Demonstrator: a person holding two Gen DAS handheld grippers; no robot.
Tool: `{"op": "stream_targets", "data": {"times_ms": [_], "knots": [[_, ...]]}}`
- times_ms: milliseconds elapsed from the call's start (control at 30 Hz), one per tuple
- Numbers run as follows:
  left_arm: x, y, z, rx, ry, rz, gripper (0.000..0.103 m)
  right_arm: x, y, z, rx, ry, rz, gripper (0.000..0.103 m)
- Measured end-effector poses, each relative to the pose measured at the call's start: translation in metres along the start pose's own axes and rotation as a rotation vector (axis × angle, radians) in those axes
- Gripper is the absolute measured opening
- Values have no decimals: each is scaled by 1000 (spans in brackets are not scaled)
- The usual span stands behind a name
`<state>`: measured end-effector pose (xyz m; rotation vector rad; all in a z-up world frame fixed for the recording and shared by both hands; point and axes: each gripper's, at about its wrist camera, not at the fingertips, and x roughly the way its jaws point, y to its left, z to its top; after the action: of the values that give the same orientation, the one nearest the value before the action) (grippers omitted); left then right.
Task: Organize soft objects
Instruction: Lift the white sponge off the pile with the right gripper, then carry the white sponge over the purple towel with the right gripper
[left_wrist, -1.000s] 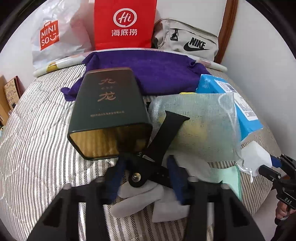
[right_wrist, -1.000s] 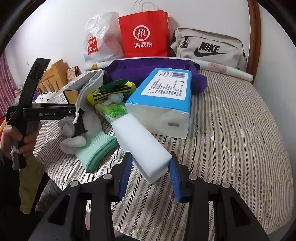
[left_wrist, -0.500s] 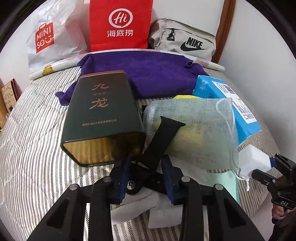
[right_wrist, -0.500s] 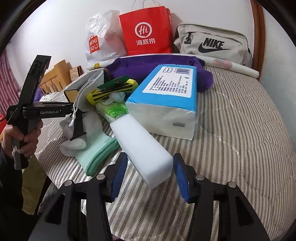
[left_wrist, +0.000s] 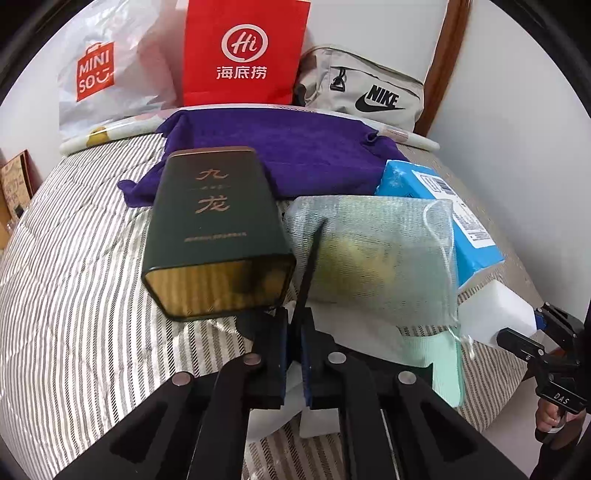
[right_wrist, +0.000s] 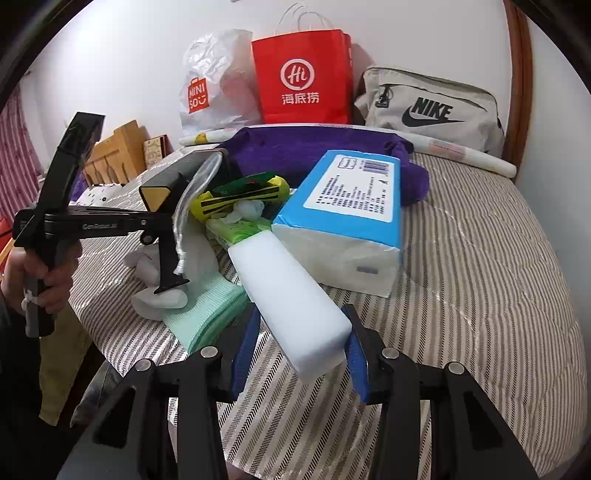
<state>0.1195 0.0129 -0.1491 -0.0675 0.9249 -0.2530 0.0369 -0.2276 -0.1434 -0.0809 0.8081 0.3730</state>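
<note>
My left gripper (left_wrist: 293, 354) is shut on a black stand-like object (left_wrist: 308, 273) whose flat arm sticks up edge-on between the pads; it also shows in the right wrist view (right_wrist: 168, 258). Just beyond lie a dark green tin box (left_wrist: 212, 229) and a mesh drawstring pouch (left_wrist: 373, 254). My right gripper (right_wrist: 299, 354) is open around a white foam block (right_wrist: 291, 295), its blue pads (right_wrist: 245, 350) just off the block's sides. A mint green cloth (right_wrist: 207, 314) and grey-white socks (right_wrist: 155, 295) lie on the striped bed.
A blue tissue pack (right_wrist: 351, 218), a yellow-black item (right_wrist: 240, 195), a green wipes pack (right_wrist: 240, 230) and a purple towel (left_wrist: 280, 155) lie mid-bed. A red paper bag (right_wrist: 303, 74), a Miniso bag (right_wrist: 210, 81) and a Nike bag (right_wrist: 432, 107) stand against the wall.
My left gripper has closed on the black stand, whose arm has turned edge-on. My right gripper has opened slightly around the foam block and moved a little forward.
</note>
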Motion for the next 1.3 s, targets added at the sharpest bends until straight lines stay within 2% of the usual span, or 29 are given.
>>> {"op": "stream_targets", "data": {"times_ms": [333, 433, 633, 800, 1067, 1167, 1300], "knots": [[-24, 10, -10, -40, -43, -8, 5, -5, -8, -5, 41, 24, -51, 44], [-32, 16, -15, -52, -40, 14, 5, -2, -9, -6, 48, 37, -73, 44], [-35, 30, -29, -79, 26, 60, 5, 2, -9, -9, 56, 54, -81, 44], [-18, 41, -39, -125, 81, 52, 5, 2, -6, -7, 55, 51, -78, 44], [-14, 41, -38, -125, 100, 28, 5, -11, -8, -4, 67, 38, -65, 44], [-16, 41, -37, -125, 107, 14, 5, -19, -8, 4, 68, 34, -71, 44], [-29, 41, -33, -126, 81, 13, 5, -35, -3, 20, 66, 6, -30, 44]]}}
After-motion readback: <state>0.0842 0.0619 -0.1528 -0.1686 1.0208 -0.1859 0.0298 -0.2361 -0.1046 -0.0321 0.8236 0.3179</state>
